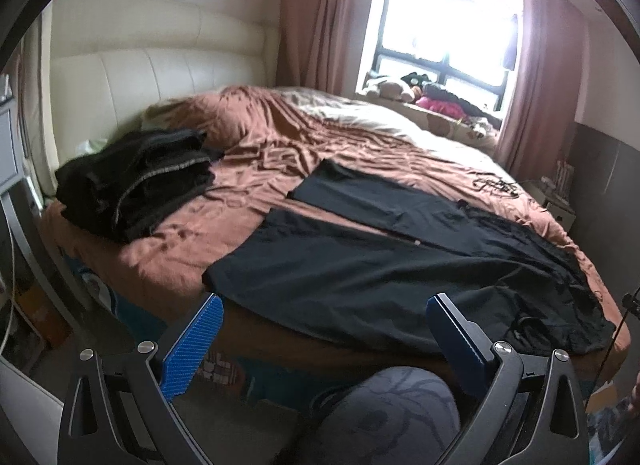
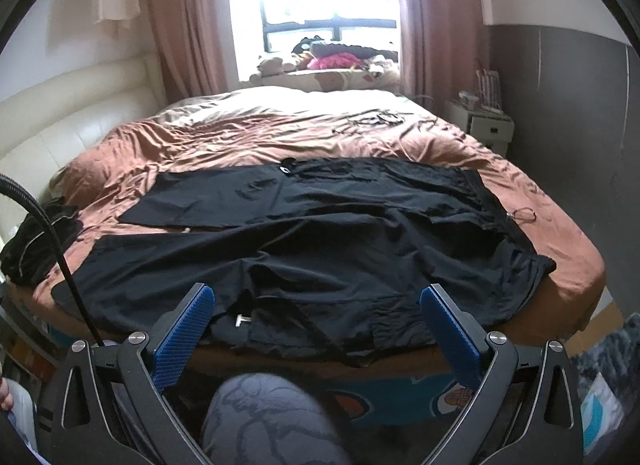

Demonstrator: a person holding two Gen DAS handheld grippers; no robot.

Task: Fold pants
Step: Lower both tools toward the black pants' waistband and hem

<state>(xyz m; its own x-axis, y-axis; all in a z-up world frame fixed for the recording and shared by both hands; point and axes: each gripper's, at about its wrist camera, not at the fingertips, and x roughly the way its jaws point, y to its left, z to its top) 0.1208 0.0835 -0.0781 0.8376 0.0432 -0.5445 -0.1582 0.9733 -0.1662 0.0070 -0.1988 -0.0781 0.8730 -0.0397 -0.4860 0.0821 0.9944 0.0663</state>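
Black pants (image 2: 312, 233) lie spread flat on the brown bedspread (image 2: 240, 133), legs pointing left and waistband at the right. They also show in the left wrist view (image 1: 380, 265). My left gripper (image 1: 324, 305) is open and empty, held off the near bed edge in front of the near leg's hem. My right gripper (image 2: 316, 297) is open and empty, hovering at the near bed edge over the pants' near side.
A pile of dark folded clothes (image 1: 136, 185) sits on the bed's left side by the cream headboard (image 1: 140, 77). A windowsill (image 2: 328, 61) with stuffed toys lies beyond the bed. A white nightstand (image 2: 484, 125) stands at the far right. My knee (image 2: 272, 421) is below the grippers.
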